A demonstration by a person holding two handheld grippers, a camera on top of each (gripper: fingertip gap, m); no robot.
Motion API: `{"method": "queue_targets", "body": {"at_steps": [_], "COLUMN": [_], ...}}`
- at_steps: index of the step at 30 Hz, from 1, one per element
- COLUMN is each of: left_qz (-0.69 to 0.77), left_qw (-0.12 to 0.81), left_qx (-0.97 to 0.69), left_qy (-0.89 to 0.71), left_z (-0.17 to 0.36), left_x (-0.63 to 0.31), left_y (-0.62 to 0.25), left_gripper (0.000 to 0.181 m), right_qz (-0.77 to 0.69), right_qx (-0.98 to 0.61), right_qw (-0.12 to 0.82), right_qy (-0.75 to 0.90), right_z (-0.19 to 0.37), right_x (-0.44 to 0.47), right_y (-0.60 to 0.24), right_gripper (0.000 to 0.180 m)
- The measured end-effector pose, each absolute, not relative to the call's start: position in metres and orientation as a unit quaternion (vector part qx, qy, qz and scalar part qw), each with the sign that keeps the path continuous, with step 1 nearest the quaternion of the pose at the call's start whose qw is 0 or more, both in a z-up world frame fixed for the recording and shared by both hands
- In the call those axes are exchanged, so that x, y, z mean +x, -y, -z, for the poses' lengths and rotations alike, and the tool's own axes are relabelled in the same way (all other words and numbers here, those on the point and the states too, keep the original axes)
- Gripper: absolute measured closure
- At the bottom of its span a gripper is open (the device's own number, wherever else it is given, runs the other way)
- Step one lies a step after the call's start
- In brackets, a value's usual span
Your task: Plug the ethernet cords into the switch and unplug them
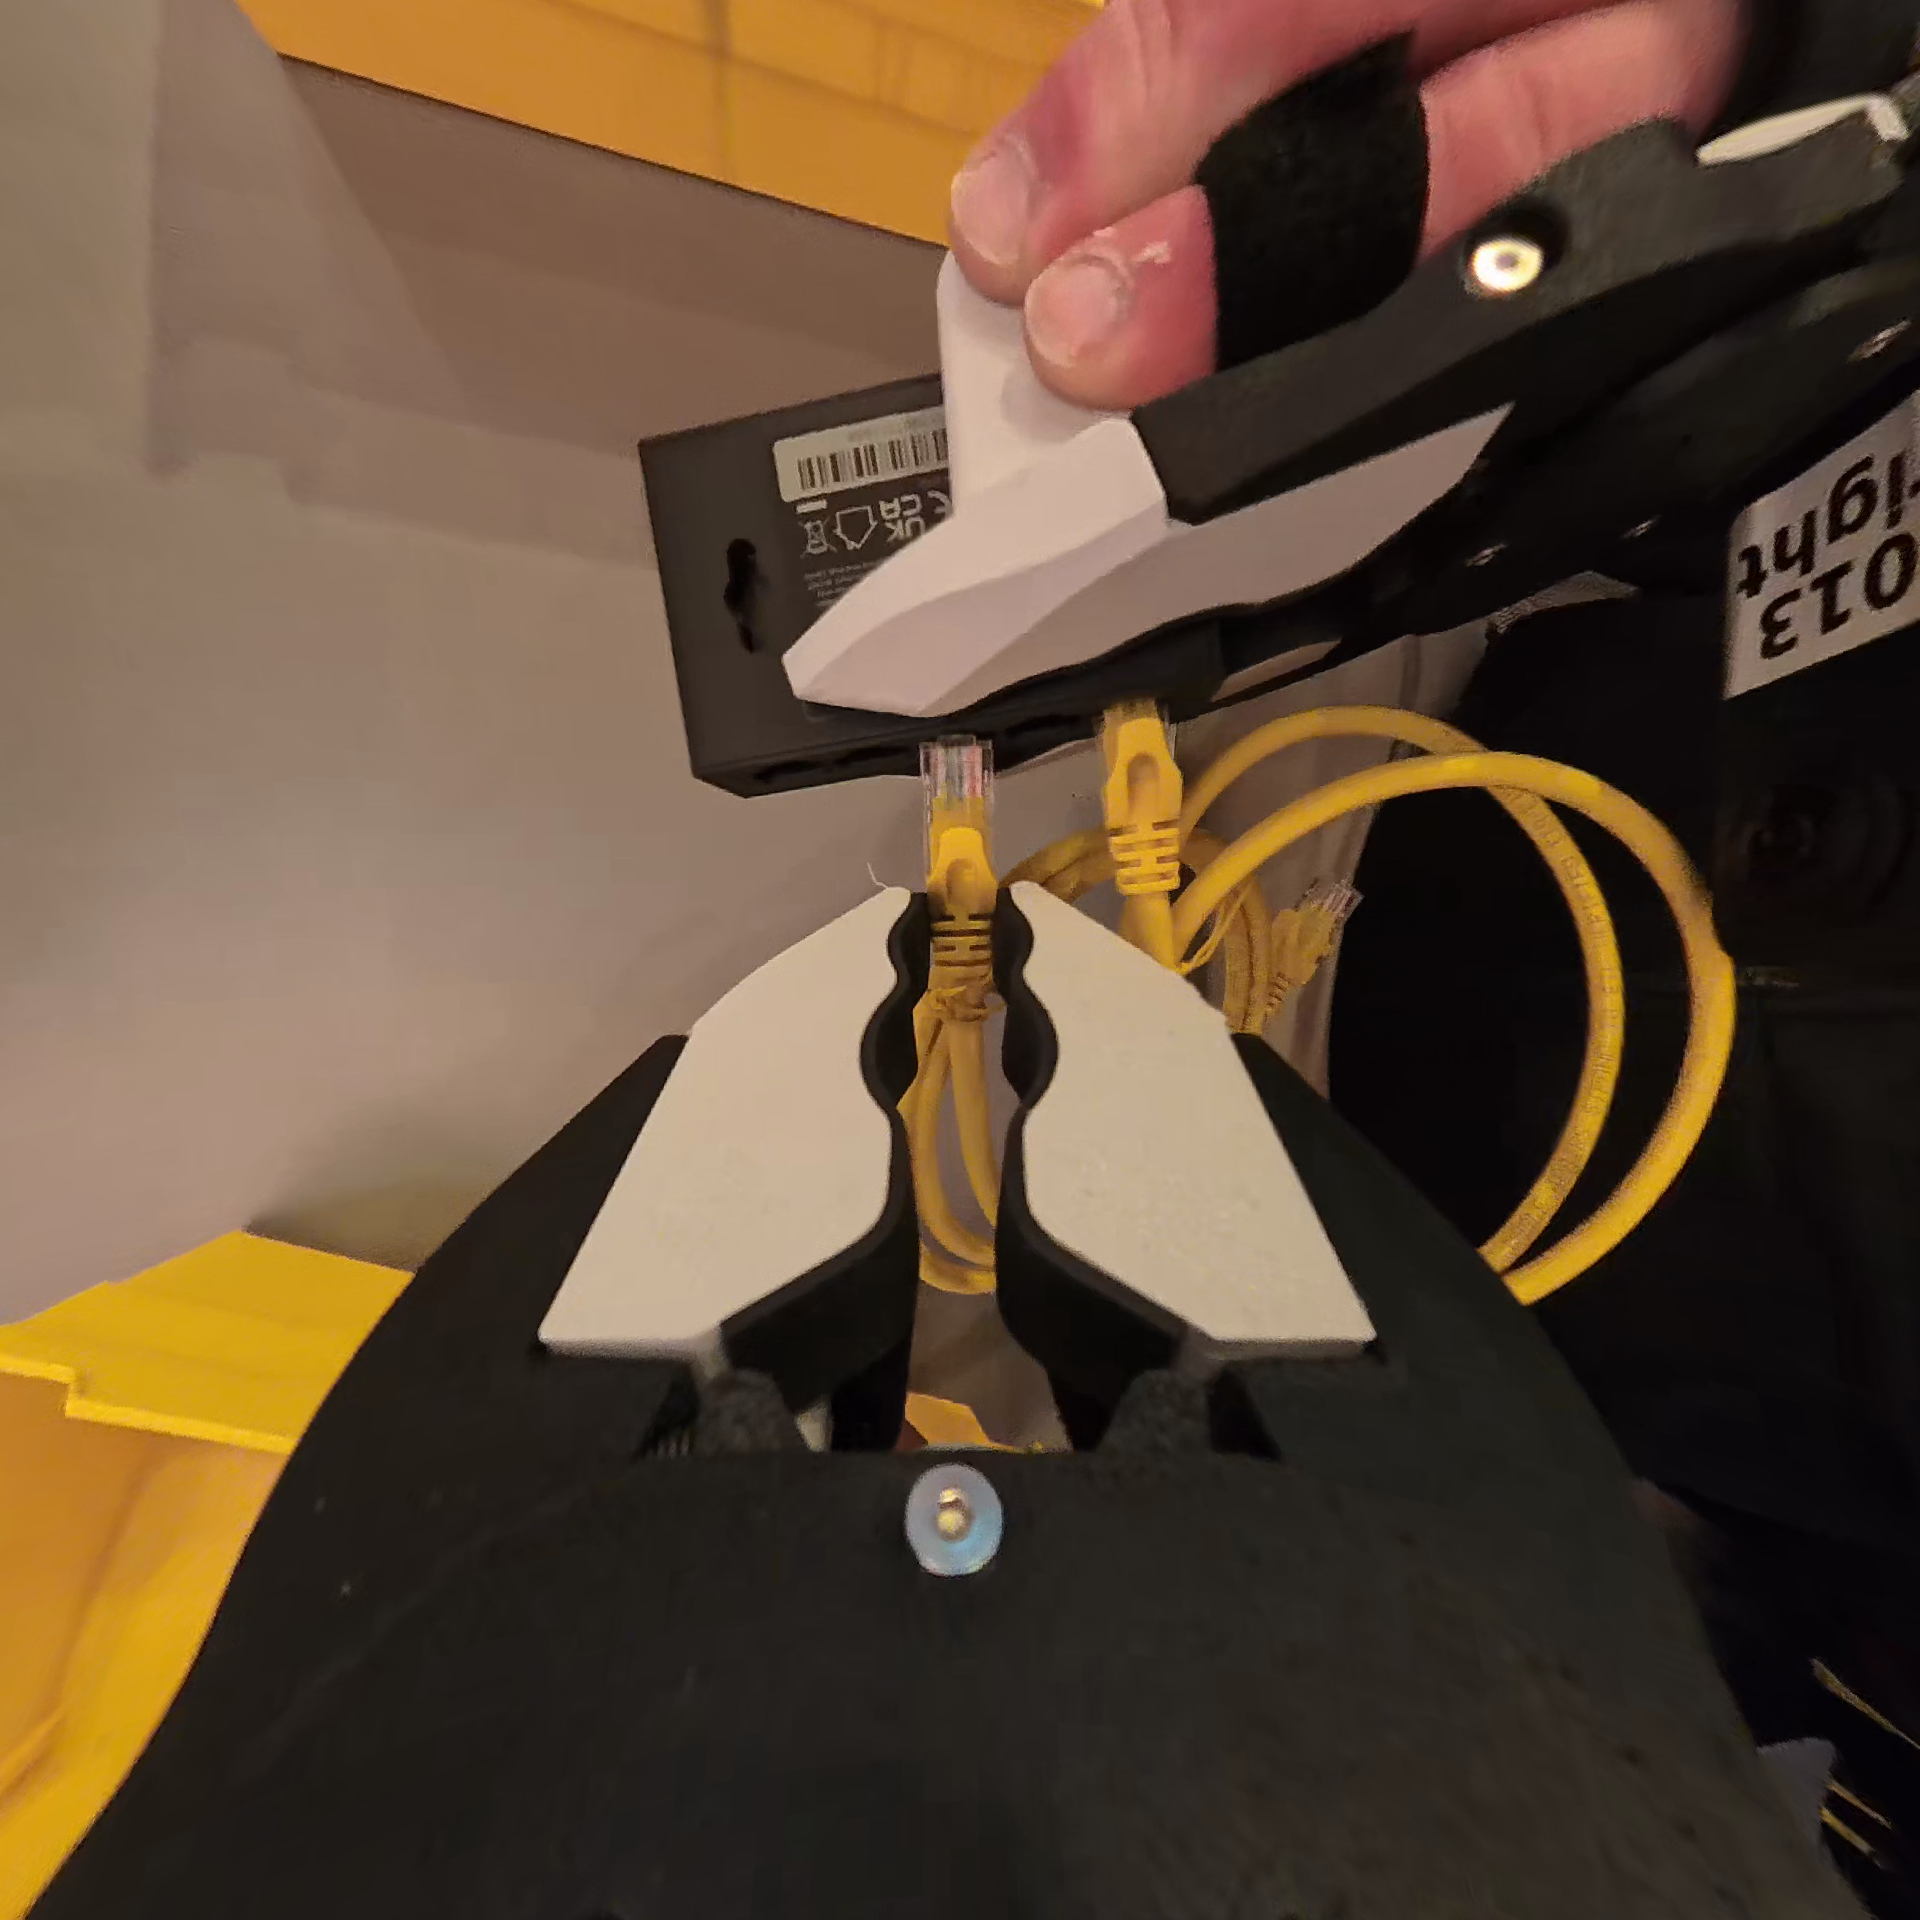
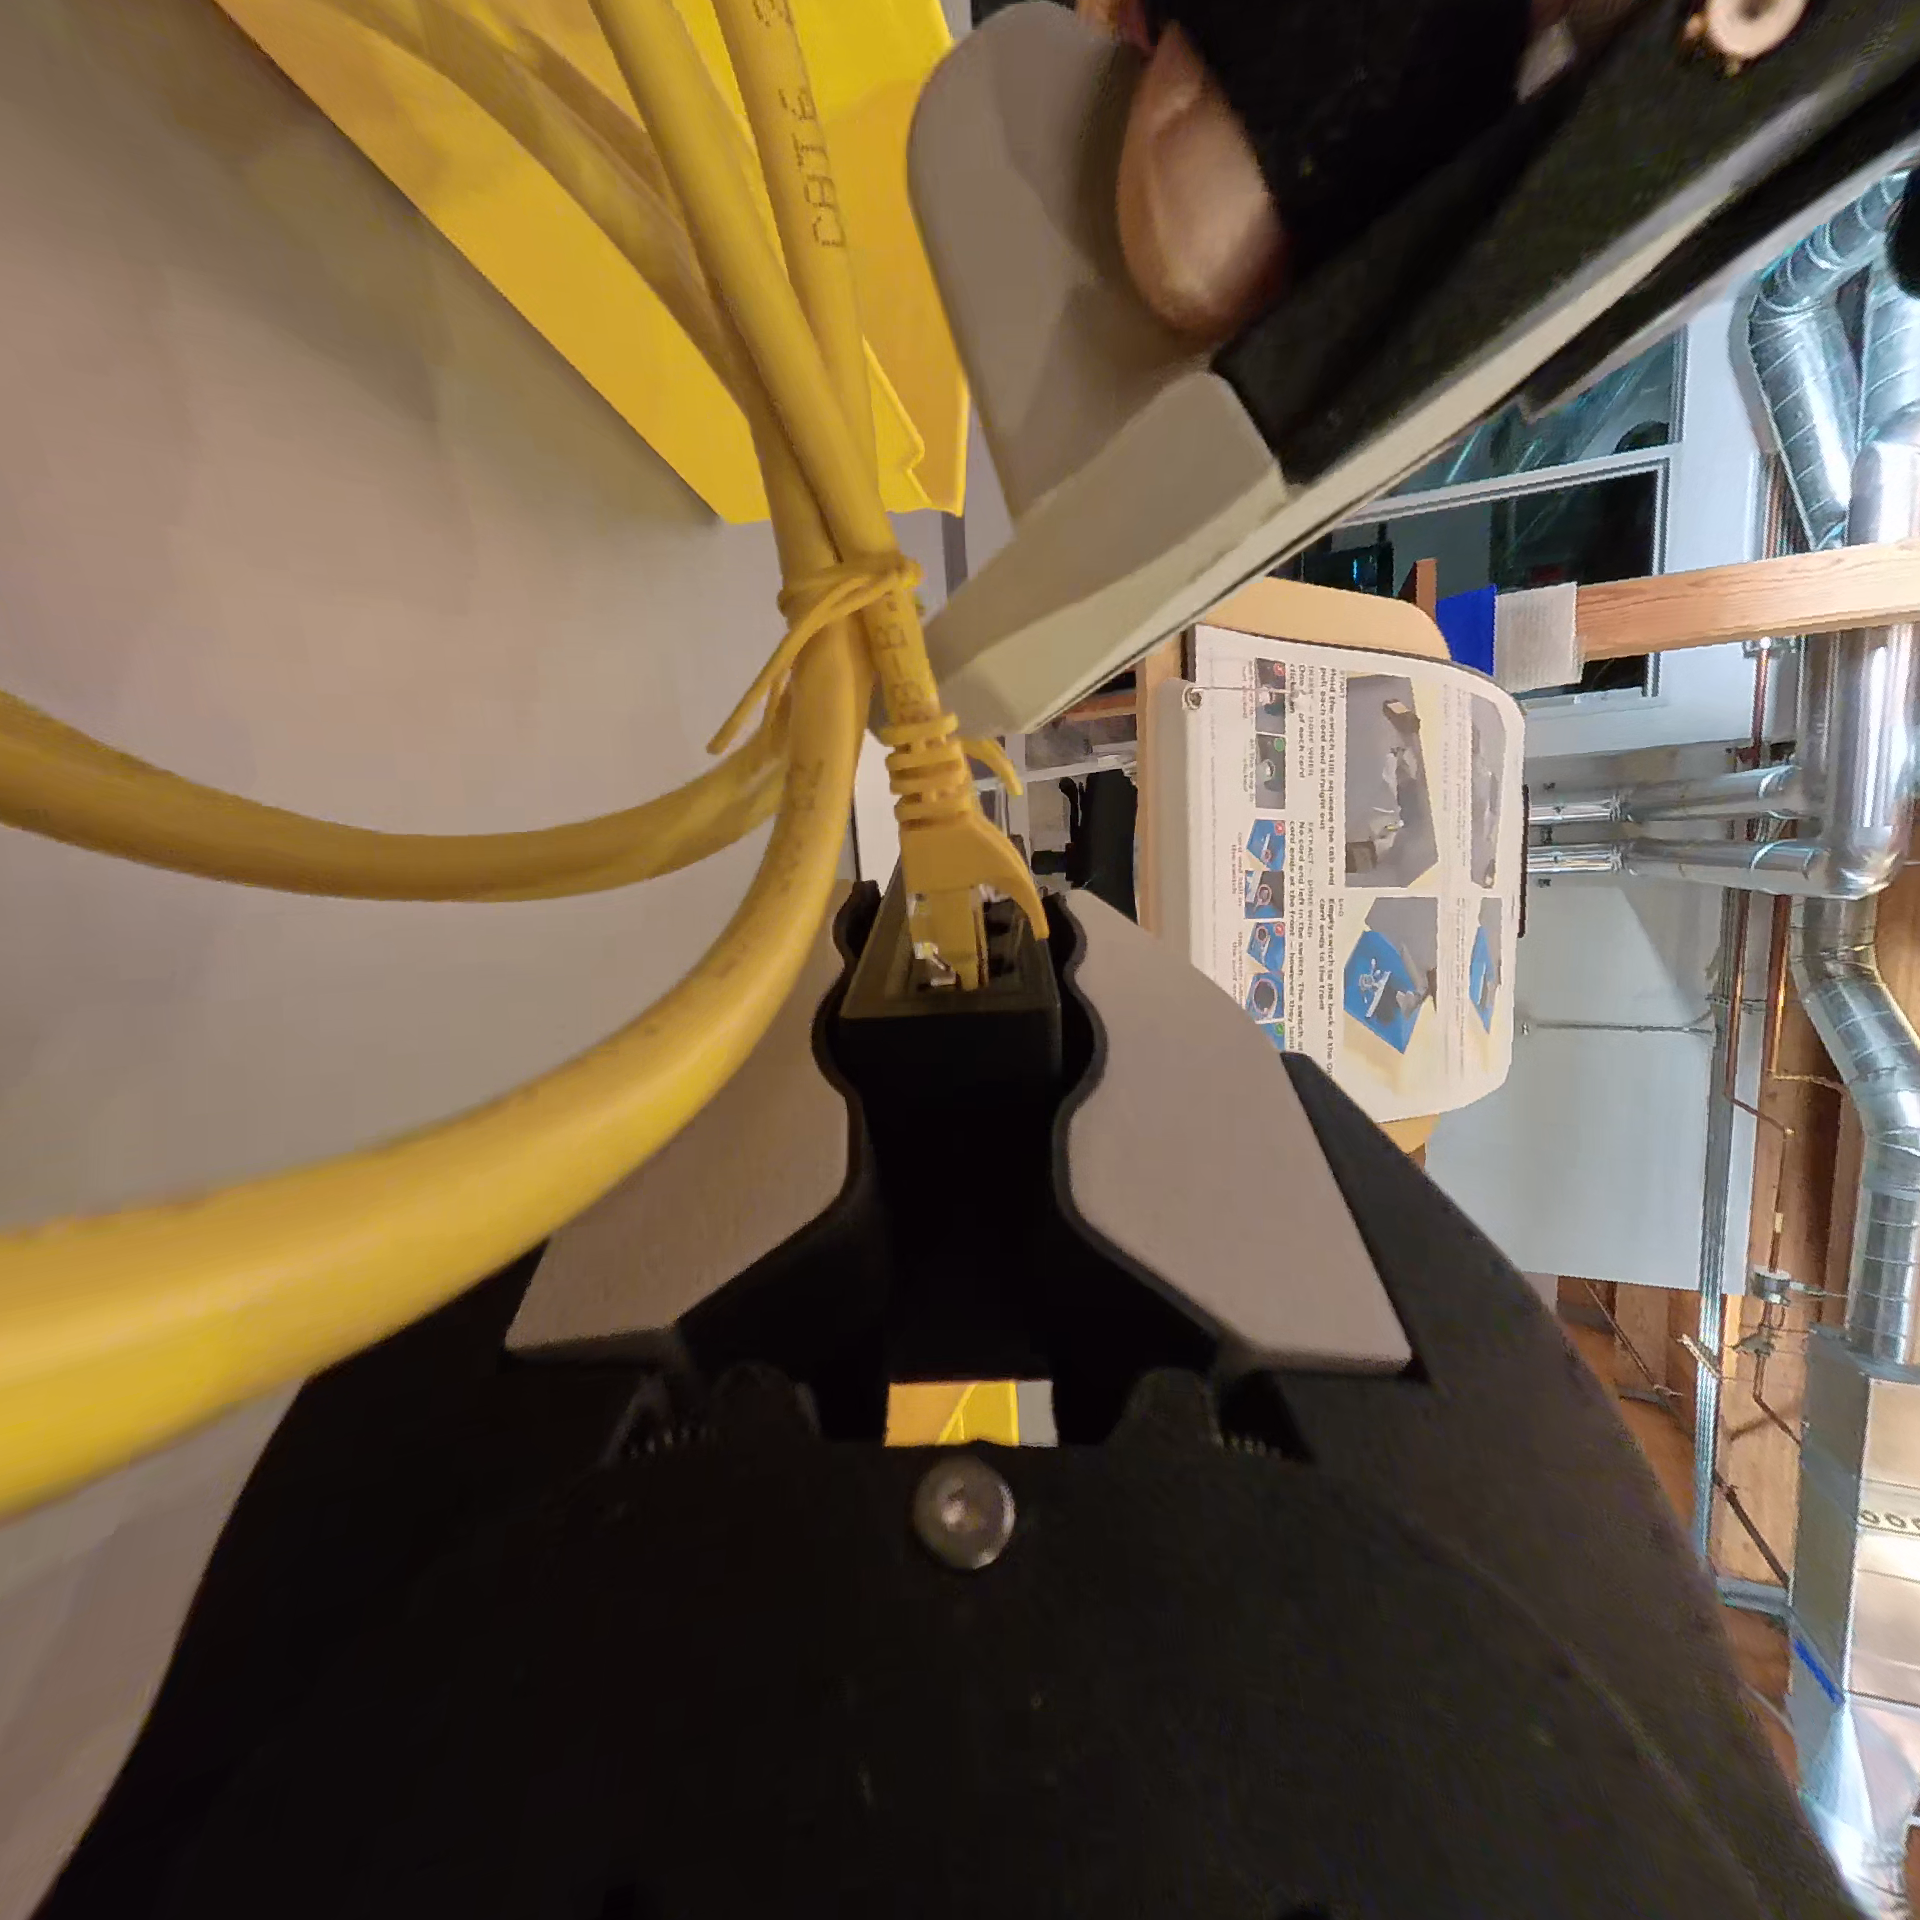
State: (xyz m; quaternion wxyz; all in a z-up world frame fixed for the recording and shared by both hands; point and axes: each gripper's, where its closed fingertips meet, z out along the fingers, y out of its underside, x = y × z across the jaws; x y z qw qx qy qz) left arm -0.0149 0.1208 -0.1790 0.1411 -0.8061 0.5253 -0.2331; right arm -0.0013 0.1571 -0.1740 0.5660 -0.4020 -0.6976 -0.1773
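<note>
The ethernet cord point(image 1: 958, 914), light and springy, sits pinched at its stiff boot in the left gripper point(image 1: 961, 914); the right gripper point(image 2: 951, 997) clamps the light, rigid switch point(image 1: 727, 582).

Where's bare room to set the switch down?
Free: the grey surface left of the switch, between the yellow bins. Crowded: right of the left claw, where yellow cord loops hang under the right claw.
</note>
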Motion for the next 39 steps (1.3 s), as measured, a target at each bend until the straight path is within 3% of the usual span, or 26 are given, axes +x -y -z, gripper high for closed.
{"method": "queue_targets", "body": {"at_steps": [1, 17, 39], "left_qz": [0.234, 0.233, 0.254], "left_qw": [0.136, 0.069, 0.111], "left_qx": [-0.808, -0.820, -0.806], "left_qy": [-0.523, -0.518, -0.522], "left_z": [0.181, 0.193, 0.184], "left_x": [-0.015, -0.015, -0.010], "left_y": [-0.121, -0.118, -0.127], "left_gripper": [0.170, 0.170, 0.169], "right_qz": [0.180, 0.206, 0.113], "right_qx": [-0.401, -0.389, -0.432], "right_qw": [0.564, 0.528, 0.548], "right_qy": [0.699, 0.726, 0.707], "right_z": [0.175, 0.190, 0.184], "right_x": [-0.002, -0.008, -0.011], "right_y": [-0.157, -0.154, -0.150], "right_gripper": [0.146, 0.149, 0.149]}}
